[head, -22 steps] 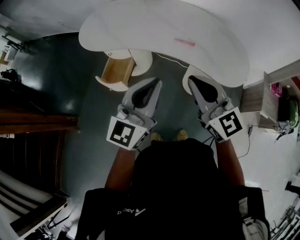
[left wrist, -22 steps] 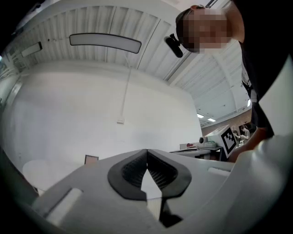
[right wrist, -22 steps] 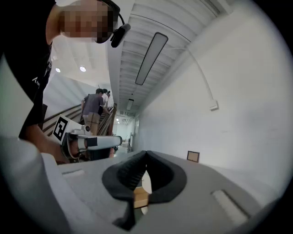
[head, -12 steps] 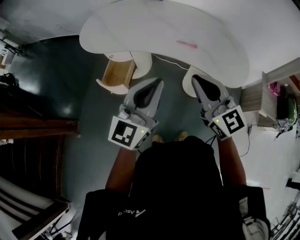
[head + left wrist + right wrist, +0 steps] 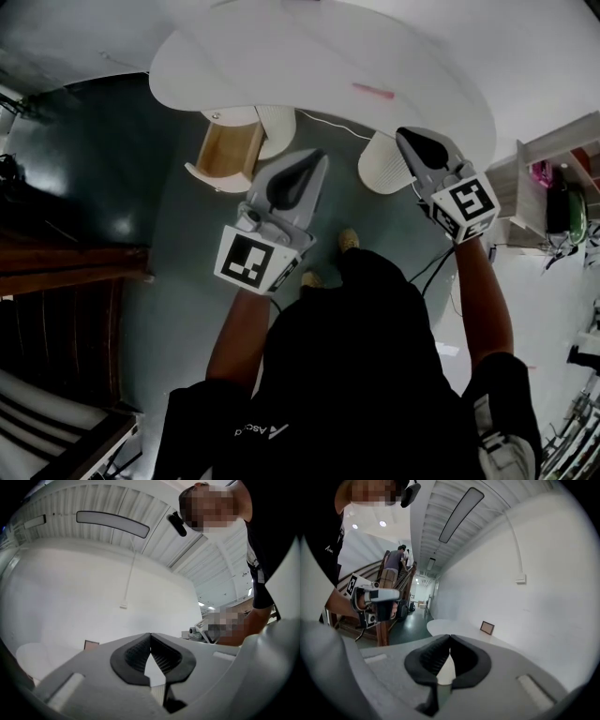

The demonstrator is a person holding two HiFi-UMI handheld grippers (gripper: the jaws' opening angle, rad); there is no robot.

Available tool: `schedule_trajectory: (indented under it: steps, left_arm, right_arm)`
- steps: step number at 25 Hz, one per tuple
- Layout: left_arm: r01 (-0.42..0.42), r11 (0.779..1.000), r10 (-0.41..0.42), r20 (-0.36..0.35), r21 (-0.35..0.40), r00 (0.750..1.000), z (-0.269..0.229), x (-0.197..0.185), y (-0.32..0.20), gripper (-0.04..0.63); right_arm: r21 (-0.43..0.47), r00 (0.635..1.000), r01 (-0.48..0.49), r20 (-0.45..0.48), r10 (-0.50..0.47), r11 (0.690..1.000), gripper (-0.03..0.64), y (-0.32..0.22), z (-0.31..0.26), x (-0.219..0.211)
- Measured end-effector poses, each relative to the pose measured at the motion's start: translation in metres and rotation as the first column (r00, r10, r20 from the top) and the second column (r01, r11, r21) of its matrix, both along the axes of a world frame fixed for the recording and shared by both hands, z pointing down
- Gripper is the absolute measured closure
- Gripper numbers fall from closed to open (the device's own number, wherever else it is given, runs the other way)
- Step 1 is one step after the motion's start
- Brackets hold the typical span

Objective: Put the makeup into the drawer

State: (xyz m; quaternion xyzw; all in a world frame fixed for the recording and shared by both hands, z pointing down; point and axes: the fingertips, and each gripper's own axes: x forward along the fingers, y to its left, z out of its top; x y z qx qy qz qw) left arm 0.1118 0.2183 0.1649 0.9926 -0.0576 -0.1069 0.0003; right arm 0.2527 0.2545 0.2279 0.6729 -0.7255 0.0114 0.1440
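A thin pink makeup item (image 5: pixel 373 91) lies on the white curved table (image 5: pixel 281 56), toward its right side. Under the table's left part an open wooden drawer (image 5: pixel 225 150) sticks out, and it looks empty. My left gripper (image 5: pixel 317 161) hangs shut over the dark floor, just right of the drawer. My right gripper (image 5: pixel 409 137) is shut and sits at the table's near edge, below the pink item. In the two gripper views the left gripper (image 5: pixel 150 634) and the right gripper (image 5: pixel 449 636) both have their pads together with nothing between them.
Two white round table legs (image 5: pixel 272 127) (image 5: pixel 384 169) stand beneath the top. A wooden shelf unit (image 5: pixel 525 187) with objects is at the right. Dark wooden stairs (image 5: pixel 66 262) run along the left. A small picture frame (image 5: pixel 487 628) leans on the table by the wall.
My right gripper has moved up and to the right, toward the table's edge. The person has stepped forward. My left gripper has barely moved.
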Motion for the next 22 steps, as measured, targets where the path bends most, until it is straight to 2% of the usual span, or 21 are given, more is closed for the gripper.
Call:
schedule_trajectory:
  steps: [7,12,18,22]
  left_arm:
    - [0.056,0.998,-0.056,0.031,0.013,0.998,0.011,0.035,-0.041,0.584]
    - [0.111,0.994,-0.111,0.056,0.008,0.992,0.021,0.07,-0.081,0.586]
    - [0.175,0.985,-0.174,0.096,-0.002,0.98,0.037,0.114,-0.11,0.586]
    - [0.215,0.977,-0.214,0.118,0.002,0.97,0.047,0.132,-0.125,0.584]
  right_arm:
    - [-0.115,0.995,0.055,-0.076,-0.064,0.992,0.604,-0.05,0.037,0.059]
    - [-0.22,0.986,0.112,-0.096,-0.136,0.969,0.572,-0.091,0.071,0.103]
    - [-0.396,0.966,0.178,-0.106,-0.238,0.901,0.516,-0.127,0.131,0.154]
    - [-0.491,0.947,0.214,-0.107,-0.302,0.845,0.511,-0.147,0.164,0.178]
